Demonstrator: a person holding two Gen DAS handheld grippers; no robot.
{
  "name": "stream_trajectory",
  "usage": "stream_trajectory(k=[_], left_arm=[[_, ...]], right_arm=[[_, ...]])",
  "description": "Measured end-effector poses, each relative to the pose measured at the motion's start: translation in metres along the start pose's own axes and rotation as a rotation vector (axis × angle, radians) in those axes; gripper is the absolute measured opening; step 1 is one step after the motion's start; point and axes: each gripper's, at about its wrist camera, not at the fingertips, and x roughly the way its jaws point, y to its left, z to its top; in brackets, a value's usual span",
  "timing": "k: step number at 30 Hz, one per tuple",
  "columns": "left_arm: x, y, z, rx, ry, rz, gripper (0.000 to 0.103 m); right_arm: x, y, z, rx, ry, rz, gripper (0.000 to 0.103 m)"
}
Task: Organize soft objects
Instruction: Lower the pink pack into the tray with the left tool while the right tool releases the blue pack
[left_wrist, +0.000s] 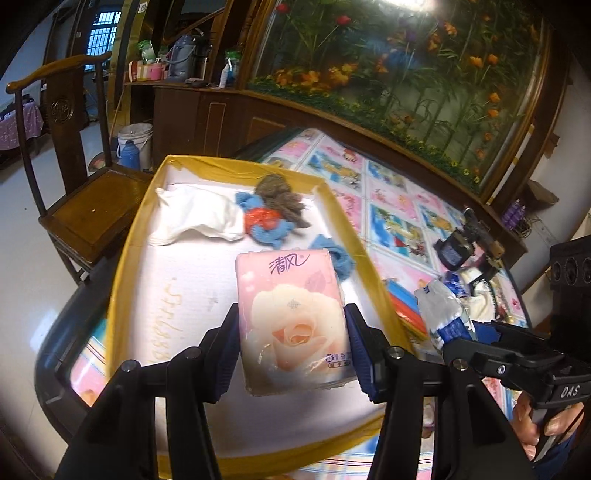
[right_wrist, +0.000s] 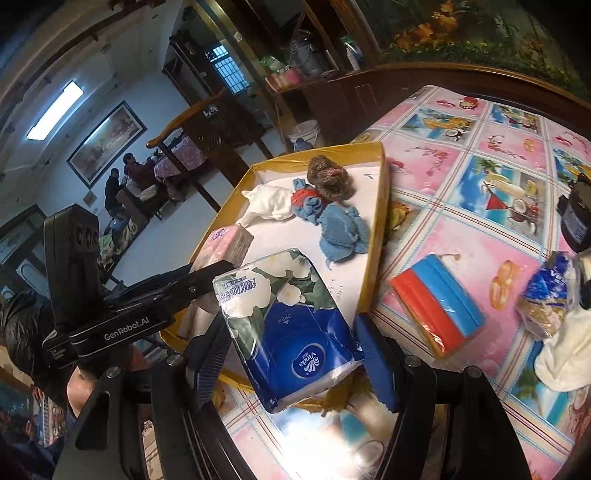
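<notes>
Nearest each lens, a tissue pack sits clamped between blue pads. Left gripper (left_wrist: 291, 334): jaws drawn in on both long sides of the pink rose-printed tissue pack (left_wrist: 291, 317), which hangs above the white floor of the yellow-rimmed tray (left_wrist: 125, 258); judged to be a carry for release into the tray. Right gripper (right_wrist: 291, 338): jaws set wider, pads against the flanks of the blue-and-floral tissue pack (right_wrist: 288, 325), held over the tray's near corner; the wider stance suits the bulkier pack. Both packs are gripped across the narrow axis, presumably so the soft wrapping does not buckle; a hard squeeze could crease either one.

Inside the tray, toward its far end: white cloth (left_wrist: 195, 216); blue cloth with an orange patch (left_wrist: 264, 221); grey-brown woolly bundle (left_wrist: 284, 195); a second blue knitted piece (left_wrist: 334, 258) near the right wall; all lie loosely bunched and touching, not sorted.

Outside the tray, to its right, on the tablecloth (right_wrist: 461, 236): red-and-blue sponge block (right_wrist: 437, 306); blue-and-white crumpled wrapper (right_wrist: 550, 295); white cloth at the frame edge (right_wrist: 569, 350); these are judged outstanding.

Surface: glossy pink and blue cartoon-patterned cover over a dark-edged table. Room: wooden chair (left_wrist: 74, 192) beside the table; dark cabinet with a flower mural behind; two seated people far across the room.
</notes>
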Motion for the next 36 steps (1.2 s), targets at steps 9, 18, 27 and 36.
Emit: stream_trajectory(k=[9, 18, 27, 36], left_arm=[[0.032, 0.028, 0.032, 0.024, 0.154, 0.051, 0.053], [0.060, 0.050, 0.051, -0.063, 0.222, 0.057, 0.053], [0.064, 0.053, 0.050, -0.083, 0.200, 0.046, 0.058], [0.056, 0.054, 0.054, -0.099, 0.176, 0.019, 0.067]], right_arm=[[0.061, 0.019, 0.037, -0.080, 0.107, -0.119, 0.073], [0.100, 0.005, 0.066, -0.097, 0.139, -0.239, 0.074], [0.118, 0.011, 0.071, -0.157, 0.131, -0.299, 0.075], [0.103, 0.008, 0.066, -0.132, 0.098, -0.259, 0.078]])
